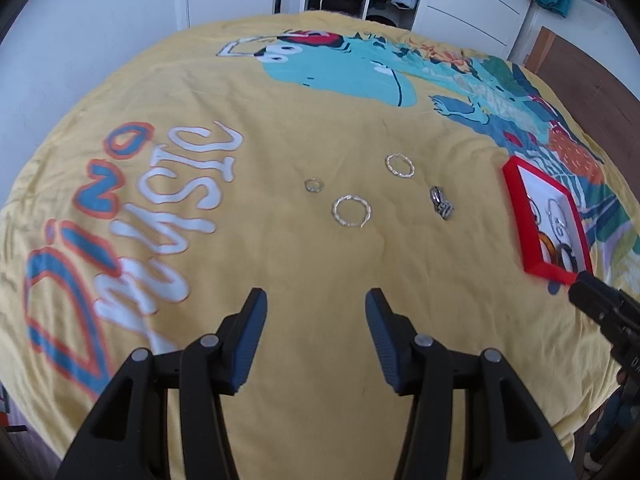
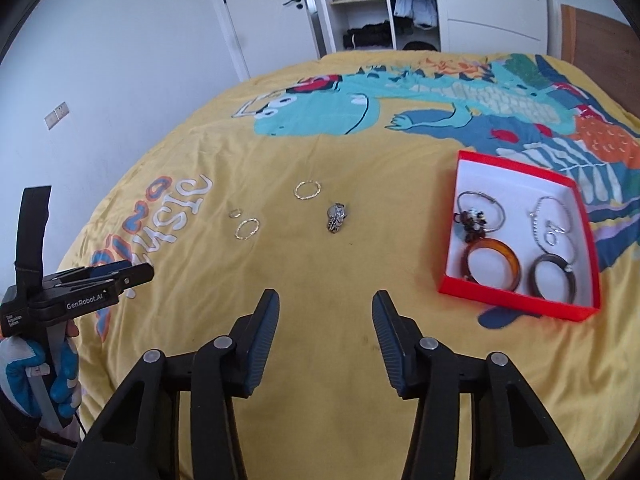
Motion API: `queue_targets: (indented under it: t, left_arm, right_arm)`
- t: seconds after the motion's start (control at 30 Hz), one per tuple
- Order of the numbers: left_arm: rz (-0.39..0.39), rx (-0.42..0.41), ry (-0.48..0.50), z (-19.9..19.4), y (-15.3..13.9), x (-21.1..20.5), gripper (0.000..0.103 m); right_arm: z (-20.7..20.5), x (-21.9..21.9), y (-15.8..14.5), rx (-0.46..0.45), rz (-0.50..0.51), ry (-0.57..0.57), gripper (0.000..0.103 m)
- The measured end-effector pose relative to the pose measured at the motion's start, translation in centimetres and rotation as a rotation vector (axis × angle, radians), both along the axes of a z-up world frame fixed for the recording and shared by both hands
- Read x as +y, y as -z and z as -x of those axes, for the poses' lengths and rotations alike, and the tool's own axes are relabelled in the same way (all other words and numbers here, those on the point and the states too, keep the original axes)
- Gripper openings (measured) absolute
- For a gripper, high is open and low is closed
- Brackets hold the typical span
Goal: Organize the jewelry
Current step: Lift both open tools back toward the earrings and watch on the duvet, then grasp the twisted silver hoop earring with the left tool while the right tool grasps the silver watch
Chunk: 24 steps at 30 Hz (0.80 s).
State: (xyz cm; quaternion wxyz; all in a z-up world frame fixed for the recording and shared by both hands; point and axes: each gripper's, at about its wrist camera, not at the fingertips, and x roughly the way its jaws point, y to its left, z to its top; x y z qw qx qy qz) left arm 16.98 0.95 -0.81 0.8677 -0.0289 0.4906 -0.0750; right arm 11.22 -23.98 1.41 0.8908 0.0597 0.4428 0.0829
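Your left gripper (image 1: pixel 316 300) and right gripper (image 2: pixel 326 302) both gape, holding nothing, above a yellow dinosaur bedspread (image 2: pixel 360 360). Loose rings (image 1: pixel 351 211) lie mid-bed; the red box (image 2: pixel 520 298) sits right. An open wardrobe (image 2: pixel 368 8) stands beyond.

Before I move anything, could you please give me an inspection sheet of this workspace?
Surface: yellow dinosaur bedspread, lightly creased.
Job's things: red box at the right holds several bangles and bracelets; loose on the bedspread lie two twisted hoops, a small ring and a dark metal piece.
Clutter: nothing seen.
Grippers: left gripper and right gripper both open and empty, above bare bedspread short of the jewelry; a gloved hand holds the left one.
Cables: nothing clearly seen.
Surroundings: white walls, door, open wardrobe with folded and hanging clothes.
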Motion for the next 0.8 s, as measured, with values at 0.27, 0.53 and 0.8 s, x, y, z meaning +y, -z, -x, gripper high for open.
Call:
queue_targets:
  t: [0.27,0.53,0.8]
  left_arm:
    - [0.048,0.056,-0.016,-7.1,3.7,-1.1,0.048]
    - [0.068,0.101,-0.005,-10.6,6.9,-1.4,0.038]
    - [0.057,0.11,0.006,-11.2,8.3,-1.8,0.03]
  right_arm:
    - [-7.2,0.3,3.5,0.04,-0.017,-0.032,0.042]
    - [-13.4,1.1,7.1,0.071,-0.024,-0.044,0.039]
    - [-16.8,1.4,9.7,0.101,-0.021,-0.038,0.035]
